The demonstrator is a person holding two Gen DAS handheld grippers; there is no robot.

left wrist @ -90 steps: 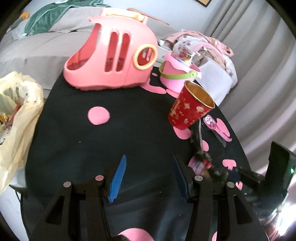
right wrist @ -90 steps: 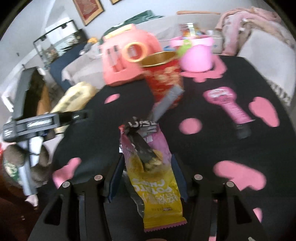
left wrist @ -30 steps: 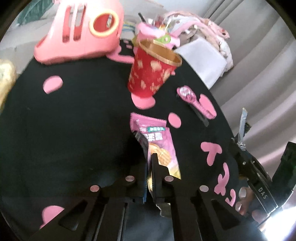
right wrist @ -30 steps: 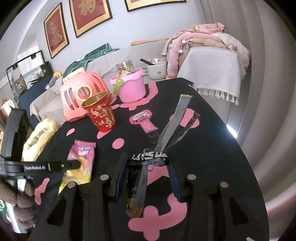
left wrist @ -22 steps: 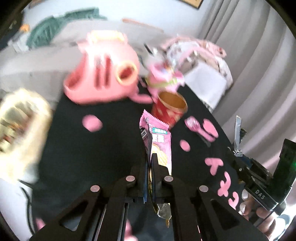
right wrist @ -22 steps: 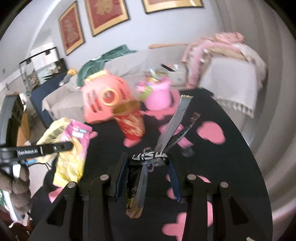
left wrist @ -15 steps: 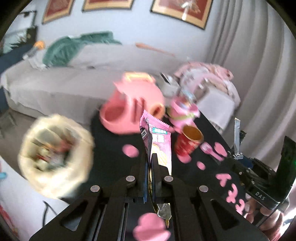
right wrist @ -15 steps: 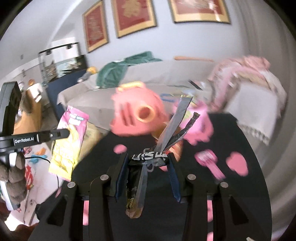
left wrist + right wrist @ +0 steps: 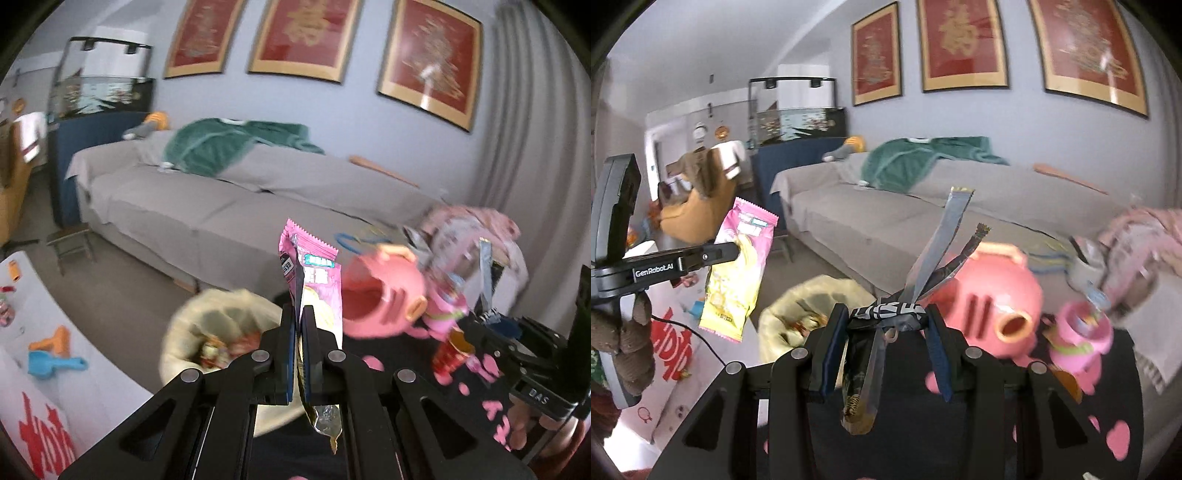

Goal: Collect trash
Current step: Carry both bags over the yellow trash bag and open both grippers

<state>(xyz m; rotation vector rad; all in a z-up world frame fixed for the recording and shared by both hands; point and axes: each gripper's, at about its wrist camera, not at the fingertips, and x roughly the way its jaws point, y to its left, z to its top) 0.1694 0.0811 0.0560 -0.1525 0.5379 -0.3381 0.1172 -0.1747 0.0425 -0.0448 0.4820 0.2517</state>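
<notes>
Left hand-held gripper [image 9: 300, 325] pinches snack packet [image 9: 318, 280]; right clamps wrapper [image 9: 886, 314].

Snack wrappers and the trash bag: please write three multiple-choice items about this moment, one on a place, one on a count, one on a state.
1. Where is the yellow trash bag?
A. on the sofa
B. beside the black table's edge, beyond the grippers
C. inside the pink bucket

2. How many framed red pictures hang on the wall in the left wrist view?
A. one
B. three
C. five

3. How does the left gripper stand?
A. wide open and empty
B. shut on the pink snack packet
C. shut on the red cup

Answers: 1 B, the bag gapes low beside the black table. 2 B, three frames hang above the sofa. 3 B, the packet stands pinched between its closed fingers.
</notes>
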